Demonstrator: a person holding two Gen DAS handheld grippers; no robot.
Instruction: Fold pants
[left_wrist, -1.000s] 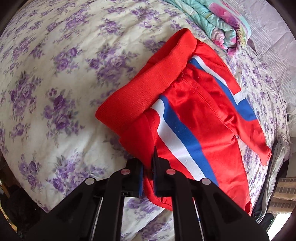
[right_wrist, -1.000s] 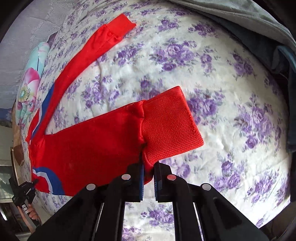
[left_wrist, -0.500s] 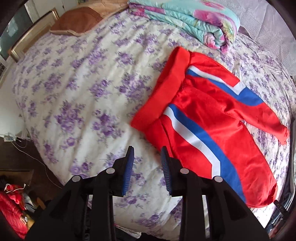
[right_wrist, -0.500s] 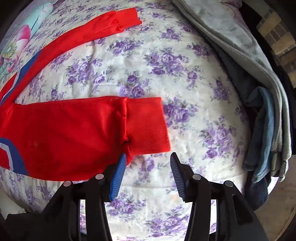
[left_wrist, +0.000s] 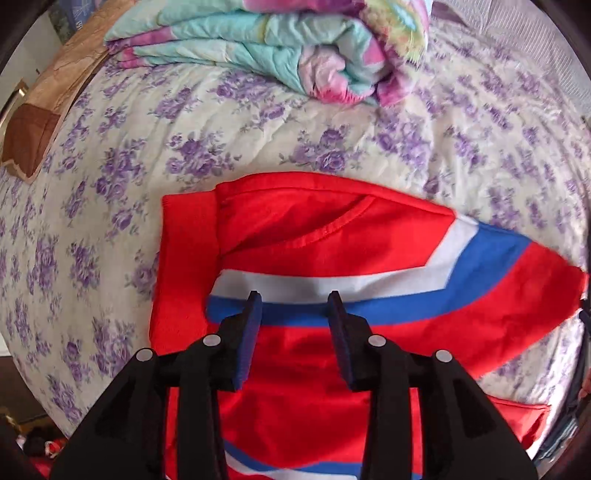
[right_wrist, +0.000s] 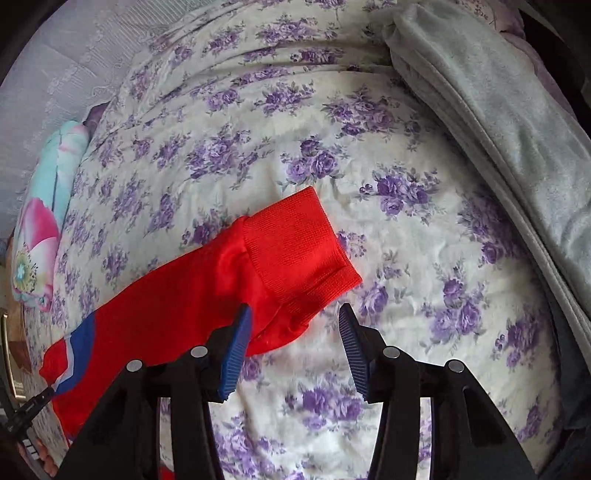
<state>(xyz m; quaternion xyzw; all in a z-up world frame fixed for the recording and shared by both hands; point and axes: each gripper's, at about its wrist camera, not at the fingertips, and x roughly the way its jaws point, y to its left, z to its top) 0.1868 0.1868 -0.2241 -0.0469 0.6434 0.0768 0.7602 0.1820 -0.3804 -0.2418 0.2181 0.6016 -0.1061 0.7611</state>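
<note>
Red pants (left_wrist: 332, 236) with a white and blue stripe lie on the floral bedsheet (left_wrist: 110, 166), waistband at the left in the left wrist view. My left gripper (left_wrist: 293, 299) is open and empty, hovering above the upper part of the pants. In the right wrist view the legs (right_wrist: 177, 306) lie one on the other, and the ribbed red cuffs (right_wrist: 299, 251) point to the upper right. My right gripper (right_wrist: 295, 314) is open and empty, just in front of the cuffs.
A folded turquoise and pink quilt (left_wrist: 280, 48) lies at the far side of the bed, with a brown cushion (left_wrist: 33, 125) at the far left. A grey blanket (right_wrist: 498, 122) lies along the right edge of the bed in the right wrist view.
Both grippers opened and let go of the pants, then moved over them. The left now hovers above the waist area. The far leg now lies folded on the near leg, cuffs together.
</note>
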